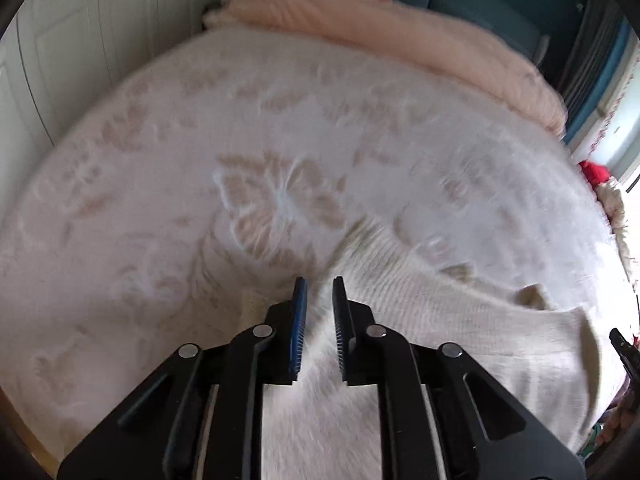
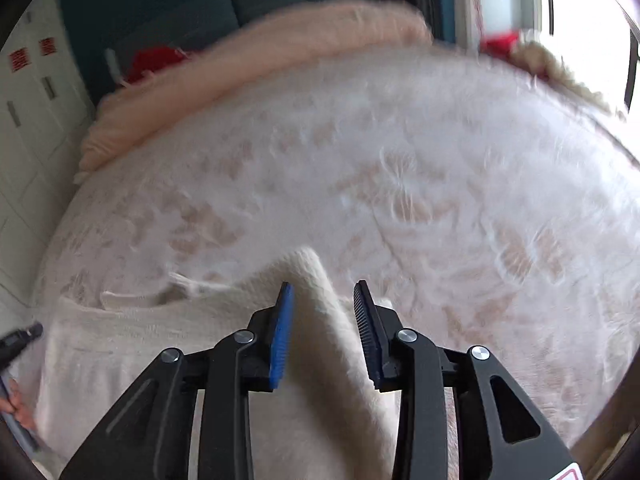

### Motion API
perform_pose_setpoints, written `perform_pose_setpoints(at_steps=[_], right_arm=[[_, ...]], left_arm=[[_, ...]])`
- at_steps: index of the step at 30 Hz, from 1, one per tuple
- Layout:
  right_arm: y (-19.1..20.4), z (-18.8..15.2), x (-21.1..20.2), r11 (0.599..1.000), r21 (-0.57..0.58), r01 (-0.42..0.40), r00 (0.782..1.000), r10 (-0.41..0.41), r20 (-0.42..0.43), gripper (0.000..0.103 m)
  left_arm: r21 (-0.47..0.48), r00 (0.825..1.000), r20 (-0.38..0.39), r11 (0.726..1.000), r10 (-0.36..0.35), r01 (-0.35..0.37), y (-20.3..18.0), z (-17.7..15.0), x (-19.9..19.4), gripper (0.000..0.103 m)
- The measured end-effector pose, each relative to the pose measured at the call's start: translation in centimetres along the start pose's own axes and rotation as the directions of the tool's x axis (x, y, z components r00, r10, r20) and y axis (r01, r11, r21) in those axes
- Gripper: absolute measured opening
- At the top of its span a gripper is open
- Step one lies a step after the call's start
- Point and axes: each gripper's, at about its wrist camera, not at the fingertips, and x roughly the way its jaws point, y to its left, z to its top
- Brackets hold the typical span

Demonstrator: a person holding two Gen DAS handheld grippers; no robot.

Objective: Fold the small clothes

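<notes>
A cream knitted garment (image 1: 460,320) lies at the near edge of a bed, spread across the bedcover; it also shows in the right wrist view (image 2: 160,332). My left gripper (image 1: 320,286) is over its left part, jaws a narrow gap apart, with cream cloth running between them. My right gripper (image 2: 322,290) is over its right end, jaws open, with a raised fold of the garment (image 2: 312,280) lying between them. The left gripper's tip (image 2: 24,334) shows at the left edge of the right wrist view.
The bed has a white cover with a beige butterfly pattern (image 1: 280,196). A pink blanket (image 1: 380,28) lies rolled along the far side. Red cloth (image 1: 596,170) sits at the bed's right edge. White wardrobe doors (image 1: 80,40) stand to the left.
</notes>
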Motion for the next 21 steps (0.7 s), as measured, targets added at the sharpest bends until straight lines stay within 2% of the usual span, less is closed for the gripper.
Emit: perform_pose_setpoints(at_steps=[1,2,3,4,5,7,8,10,11,12,14,16,18,19,21], right_arm=[[0.7,-0.2,-0.9,0.999,-0.011,-0.048,0.999,0.048,0.02,0.032],[2.1,-0.9,-1.4,0.994,-0.028,-0.104,0.995,0.104,0.009,0.028],[3.4,-1.7,-1.4,0.987,-0.045,-0.151,0.988,0.15,-0.024,0.026],[4.9,-2.7,-1.0,0.979,-0.063,-0.196,0.979,0.192,-0.064,0.025],[6.8,-4.1,-0.2,0.967,-0.096,-0.235,0.968,0.223,-0.119,0.024],[9.3,-6.8,2.2,0.958,-0.164,-0.234,0.958,0.198,-0.208,0.024],[10.2,-8.3,4.2,0.957,-0.208,-0.202,0.955,0.146,-0.256,0.024],[10.8,-8.9,4.5,0.957,-0.239,-0.163,0.968,0.108,-0.226,0.024],[11.0,-8.4,4.1,0.963,-0.216,-0.162,0.965,0.109,-0.238,0.025],[11.2,-7.9,3.4,0.968,-0.167,-0.19,0.959,0.146,-0.245,0.025],[11.8,-6.9,2.1,0.95,-0.084,-0.3,0.931,0.272,-0.242,0.025],[13.9,-6.8,2.3,0.944,-0.13,-0.304,0.933,0.267,-0.242,0.025],[15.7,-7.5,4.7,0.941,-0.176,-0.288,0.927,0.228,-0.297,0.024],[16.2,-8.2,6.5,0.946,-0.186,-0.266,0.917,0.189,-0.35,0.023],[16.7,-7.9,6.8,0.95,-0.176,-0.259,0.925,0.192,-0.327,0.024]], left_arm=[[0.002,0.999,0.014,0.999,-0.037,0.037,-0.8,0.0,-1.4,0.014],[0.006,0.998,0.014,0.998,-0.067,0.067,-1.3,-0.3,-2.1,0.02],[0.014,0.995,0.008,0.995,-0.097,0.097,-2.2,-0.7,-2.5,0.026],[0.033,0.994,-0.005,0.994,-0.107,0.107,-3.2,-1.6,-2.5,0.037],[0.047,0.995,-0.015,0.993,-0.103,0.104,-3.8,-2.4,-2.2,0.042],[0.076,0.995,-0.074,0.994,-0.068,0.073,-4.9,-4.7,-0.2,0.042],[0.078,0.992,-0.114,0.995,-0.05,0.059,-4.9,-5.9,1.2,0.041],[0.059,0.989,-0.147,0.998,-0.029,0.038,-4.3,-7.7,2.9,0.043],[0.055,0.992,-0.12,0.997,-0.038,0.045,-3.9,-8.0,2.8,0.043],[0.057,0.993,-0.106,0.997,-0.045,0.051,-3.8,-8.2,2.4,0.043],[0.059,0.993,-0.108,0.997,-0.045,0.051,-3.7,-8.1,2.3,0.043],[0.051,0.993,-0.111,0.997,-0.047,0.053,-3.7,-8.2,2.3,0.043],[0.051,0.993,-0.109,0.998,-0.042,0.048,-3.7,-8.3,2.2,0.043],[0.058,0.993,-0.109,0.997,-0.035,0.042,-3.7,-8.4,2.0,0.043],[0.065,0.993,-0.114,0.997,-0.029,0.036,-3.4,-8.3,1.2,0.043]])
